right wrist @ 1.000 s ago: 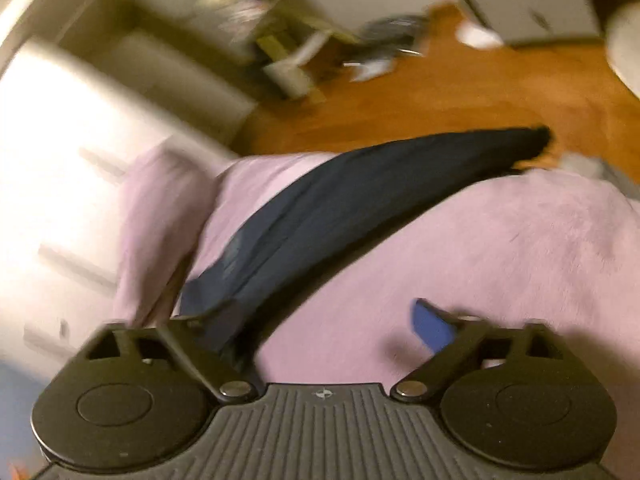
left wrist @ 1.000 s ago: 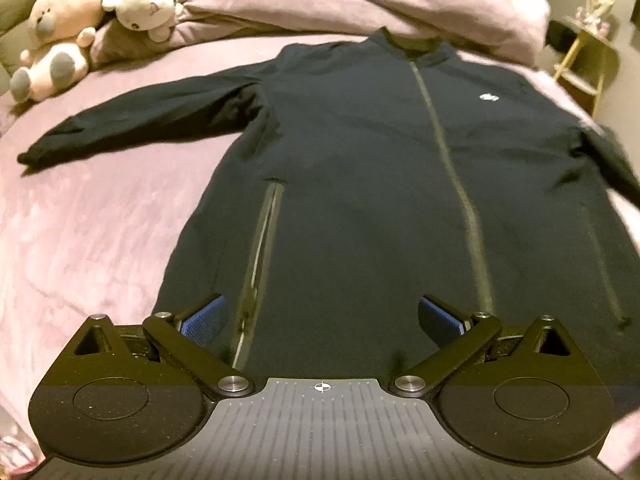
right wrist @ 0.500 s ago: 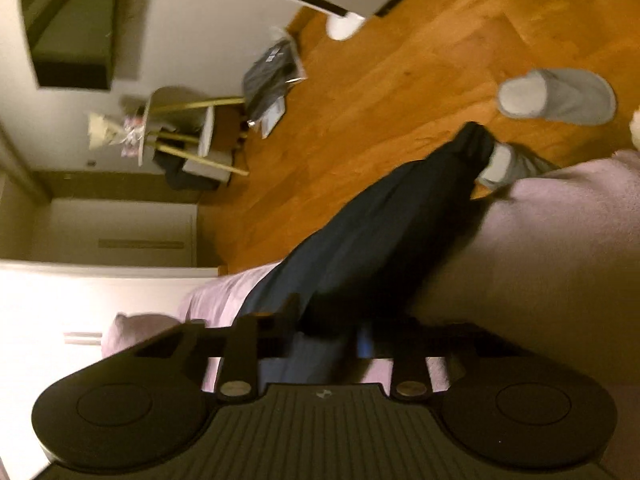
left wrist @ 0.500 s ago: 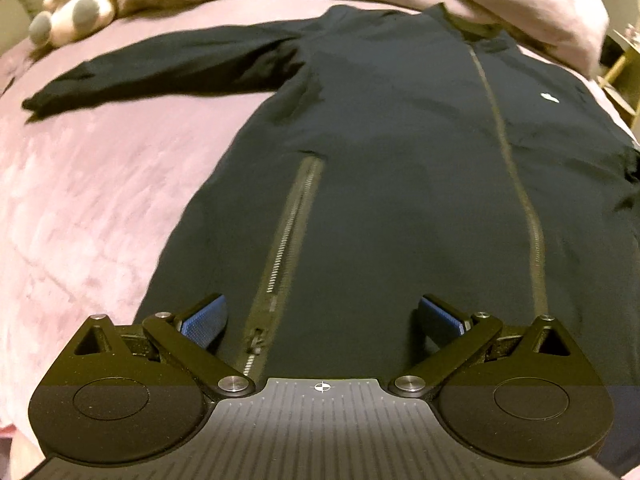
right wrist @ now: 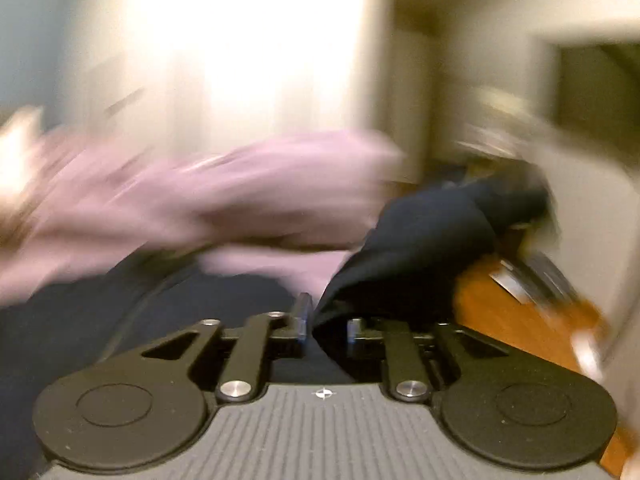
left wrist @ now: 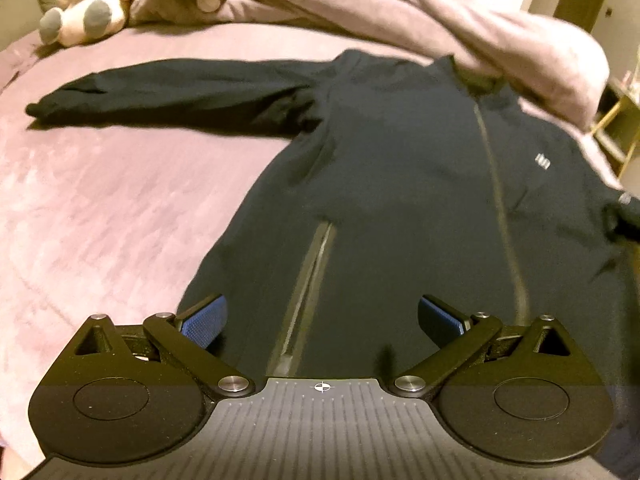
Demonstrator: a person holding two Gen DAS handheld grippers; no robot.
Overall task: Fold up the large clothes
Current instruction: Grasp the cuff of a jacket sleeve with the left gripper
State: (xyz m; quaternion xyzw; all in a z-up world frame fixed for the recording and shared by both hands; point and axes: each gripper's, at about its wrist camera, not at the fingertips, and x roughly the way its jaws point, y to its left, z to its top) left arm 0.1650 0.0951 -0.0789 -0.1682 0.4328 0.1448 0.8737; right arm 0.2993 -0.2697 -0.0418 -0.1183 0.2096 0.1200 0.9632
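On the pink bed [left wrist: 120,208] the dark zip jacket [left wrist: 400,184] lies flat, collar at 12 o'clock, under the wide-open, empty left gripper [left wrist: 322,320], while the right gripper [right wrist: 326,326] is clamped on its right sleeve [right wrist: 432,232], which trails toward 1 o'clock.

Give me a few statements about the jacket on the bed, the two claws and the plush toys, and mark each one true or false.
1. The dark jacket lies front up on the pink bedcover. True.
2. The left claw is clamped on the jacket's hem. False: its jaws stand wide apart, gripping nothing.
3. The right claw has dark jacket fabric between its jaws. True.
4. The plush toys lie on the jacket's chest. False: they sit at the head of the bed, apart from the jacket.
5. The outstretched sleeve is folded across the body. False: it lies straight out to the side.
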